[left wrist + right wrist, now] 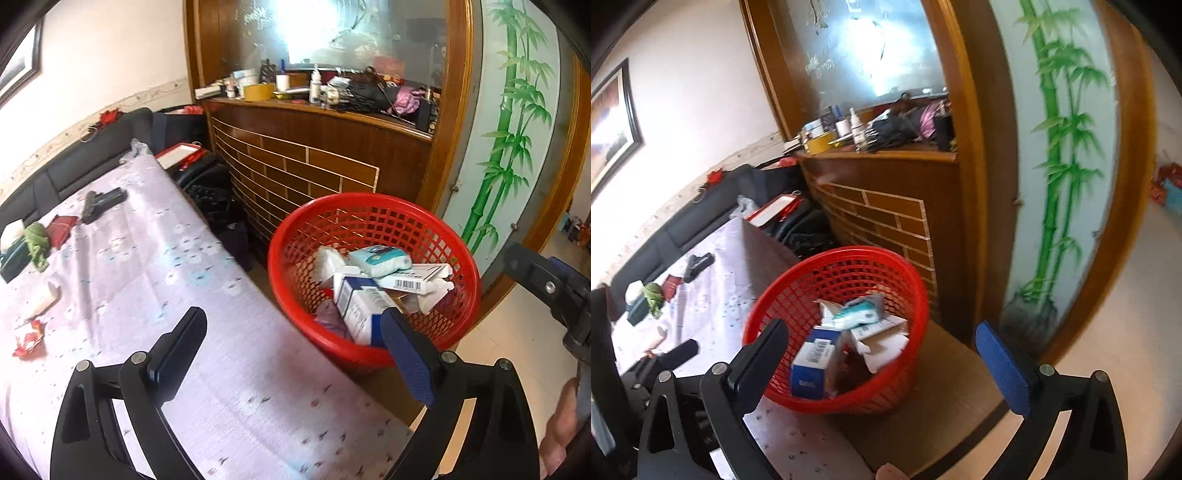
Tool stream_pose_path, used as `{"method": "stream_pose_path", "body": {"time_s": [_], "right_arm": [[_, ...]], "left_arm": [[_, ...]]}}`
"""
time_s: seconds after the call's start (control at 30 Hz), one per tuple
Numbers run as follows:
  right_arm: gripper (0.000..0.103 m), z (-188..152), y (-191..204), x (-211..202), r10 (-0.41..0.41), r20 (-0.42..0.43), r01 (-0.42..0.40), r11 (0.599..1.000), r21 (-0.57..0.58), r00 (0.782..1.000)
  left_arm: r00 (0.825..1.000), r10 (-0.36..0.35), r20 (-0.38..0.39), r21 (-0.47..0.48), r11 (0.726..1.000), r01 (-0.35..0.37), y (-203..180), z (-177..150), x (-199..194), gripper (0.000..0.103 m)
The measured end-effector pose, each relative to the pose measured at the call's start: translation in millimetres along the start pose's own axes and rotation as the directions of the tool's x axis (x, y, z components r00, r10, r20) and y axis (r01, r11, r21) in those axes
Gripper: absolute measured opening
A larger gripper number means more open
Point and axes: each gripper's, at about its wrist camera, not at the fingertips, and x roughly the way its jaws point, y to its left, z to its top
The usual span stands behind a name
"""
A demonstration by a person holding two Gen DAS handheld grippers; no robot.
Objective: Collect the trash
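Observation:
A red mesh basket (pixel 439 221) stands beside the table's right edge and holds boxes and a tissue pack (pixel 380 260); it also shows in the right wrist view (pixel 857 262). My left gripper (pixel 295 354) is open and empty over the table edge, its right finger in front of the basket rim. My right gripper (pixel 886 365) is open and empty, just in front of the basket. On the lilac tablecloth (pixel 192 280) lie a red crumpled wrapper (pixel 29 338), a white roll (pixel 44 301), a green cloth (pixel 37 240) and a red packet (pixel 62 229).
A black toy pistol (pixel 101 203) lies far on the table. A dark sofa (pixel 85 158) runs behind it. A wooden cabinet (pixel 314 155) with a cluttered shelf stands behind the basket. A bamboo-painted glass panel (pixel 513 129) is on the right.

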Motion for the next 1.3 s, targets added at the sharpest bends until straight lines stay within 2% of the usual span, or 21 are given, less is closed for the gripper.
{"method": "stream_pose_path", "body": {"time_s": [0.27,0.53,0.63,0.83,1.0,1.3], "right_arm": [[0.103,-40.5,15.7,-54.2,-0.082,0.092,0.086,0.996,-0.037,0.992],[0.103,-81.2,37.6,-82.5,-0.156,0.145,0.167,0.983,-0.071,0.977],[0.103,-94.9,41.9,-89.6,-0.183,0.160,0.199,0.976,-0.087,0.970],[0.103,-113.7,47.5,-104.4,-0.210,0.215,0.235,0.967,-0.098,0.954],[0.103,-118.1,51.5,-103.7,-0.208,0.214,0.234,0.967,-0.105,0.954],[0.103,-119.6,58.6,-97.7,-0.214,0.207,0.240,0.964,-0.110,0.955]], "left_arm": [[0.994,0.073,0.086,0.025,0.997,-0.076,17.5,-37.0,-55.6,0.096],[0.981,0.113,0.160,0.065,0.990,-0.125,23.2,-83.3,-106.1,0.099],[0.977,0.135,0.166,0.058,0.988,-0.146,26.6,-97.7,-116.9,0.099],[0.963,0.224,0.148,0.020,0.973,-0.229,38.1,-125.4,-130.3,0.099],[0.963,0.227,0.143,-0.010,0.974,-0.228,48.8,-137.7,-135.9,0.099],[0.974,0.173,0.144,-0.017,0.985,-0.172,50.2,-141.1,-131.2,0.099]]}}
